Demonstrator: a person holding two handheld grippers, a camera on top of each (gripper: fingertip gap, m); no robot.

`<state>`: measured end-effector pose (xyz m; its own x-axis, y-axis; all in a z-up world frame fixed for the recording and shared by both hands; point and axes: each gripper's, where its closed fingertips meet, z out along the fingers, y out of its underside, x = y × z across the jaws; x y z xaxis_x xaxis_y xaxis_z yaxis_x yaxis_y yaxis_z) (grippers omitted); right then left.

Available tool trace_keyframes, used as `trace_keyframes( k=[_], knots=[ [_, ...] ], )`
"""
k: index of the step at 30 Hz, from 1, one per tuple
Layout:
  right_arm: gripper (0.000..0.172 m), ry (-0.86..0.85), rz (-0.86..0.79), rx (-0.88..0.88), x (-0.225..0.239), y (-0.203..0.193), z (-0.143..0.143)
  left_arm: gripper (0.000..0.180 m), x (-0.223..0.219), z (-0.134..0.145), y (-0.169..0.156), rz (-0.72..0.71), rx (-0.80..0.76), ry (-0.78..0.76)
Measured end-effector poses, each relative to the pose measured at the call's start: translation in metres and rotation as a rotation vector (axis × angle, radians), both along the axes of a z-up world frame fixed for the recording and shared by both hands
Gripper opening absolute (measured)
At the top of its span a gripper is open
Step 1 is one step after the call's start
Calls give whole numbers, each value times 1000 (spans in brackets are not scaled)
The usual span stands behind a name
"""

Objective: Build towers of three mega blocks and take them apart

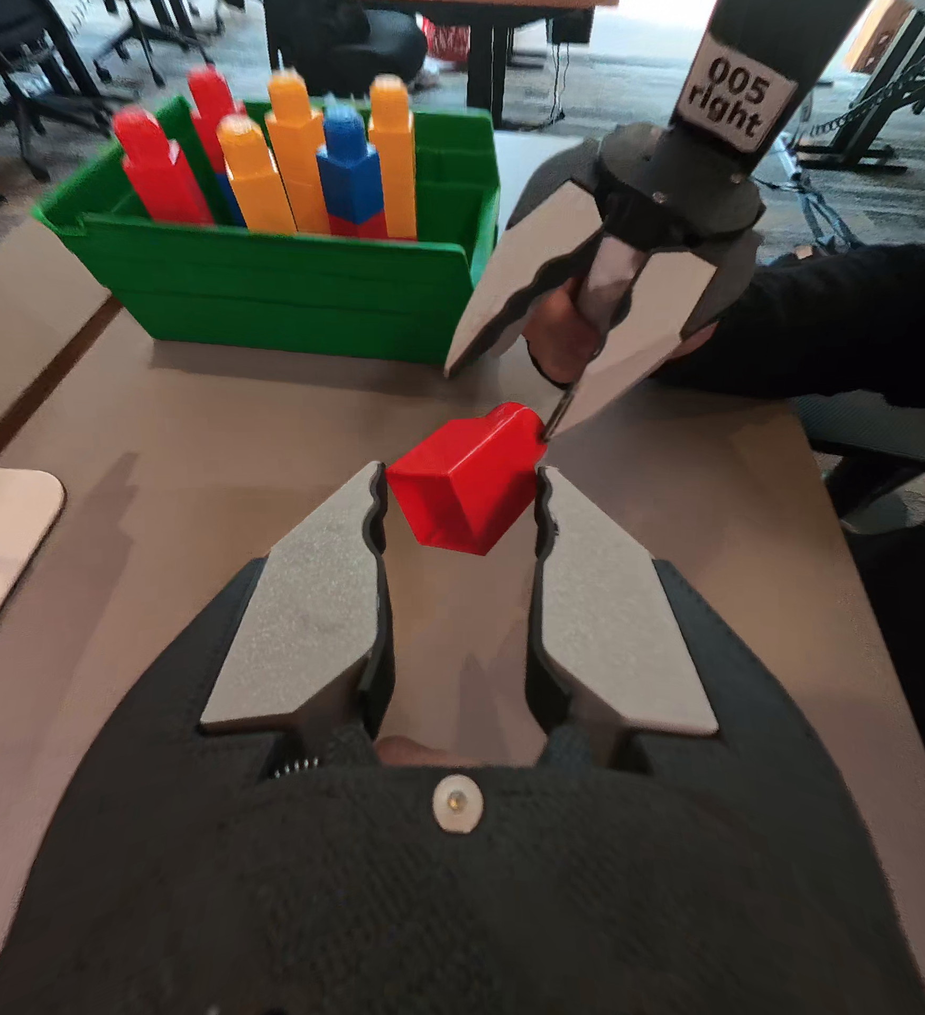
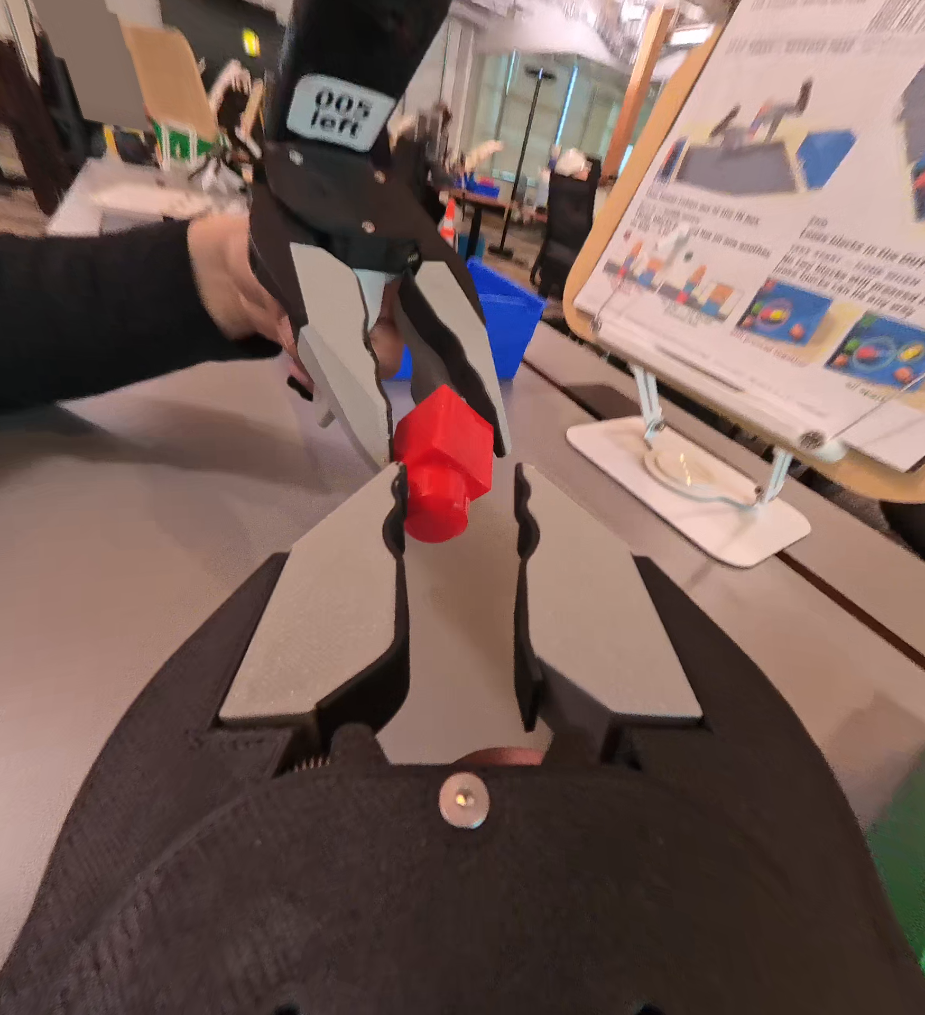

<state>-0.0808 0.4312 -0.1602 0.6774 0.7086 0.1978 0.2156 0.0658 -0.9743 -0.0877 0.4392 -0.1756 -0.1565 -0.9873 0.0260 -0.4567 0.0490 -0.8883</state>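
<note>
We held the red plastic mega block [image 1: 463, 486] in our left gripper [image 1: 460, 505], pads pressed on its square body above the grey table [image 1: 229, 439], stud toward one o'clock. Our right gripper [image 2: 457, 494] stood partly open around the stud.

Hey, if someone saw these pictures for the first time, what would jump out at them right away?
A single red block held up over the grey table in the left gripper, tilted, its stud pointing toward the right gripper, whose jaws stand open around the stud. Behind it, at the table's far edge, a green bin holds upright towers of red, orange and blue blocks.
</note>
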Motion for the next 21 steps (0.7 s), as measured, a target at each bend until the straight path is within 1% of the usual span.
trace_keyframes(
  k=[1,2,3,4,6,9,11,14,15,17,19,21],
  knots=[
    [38,-19,7,-35,-1,2,-9,52,1,-11,2,4,-6,38],
    [46,-25,18,-77,-3,4,-17,52,2,-22,5,14,0,72],
    [54,-30,32,-120,-5,5,-24,52,3,-30,6,16,7,93],
    [56,-42,43,-150,-7,5,-30,52,3,-34,6,13,6,101],
    [57,-78,46,-158,-9,4,-36,52,3,-31,7,12,-13,91],
    [56,-129,25,-121,-8,5,-37,52,-1,-22,12,22,-41,58],
    [56,-152,2,-134,-6,8,-42,52,-2,-18,12,15,-78,41],
    [52,-189,-48,-105,-2,14,-45,52,0,-20,6,-5,-124,44],
    [47,-198,-50,-80,-3,13,-43,52,0,-22,5,-4,-118,53],
    [28,-242,-32,-52,-7,9,-43,52,1,-24,7,7,-99,63],
    [26,-292,-38,-18,-7,8,-42,51,-2,-24,6,-3,-107,66],
    [26,-325,-27,-25,-7,6,-45,48,-4,-26,5,-14,-95,83]
  ],
)
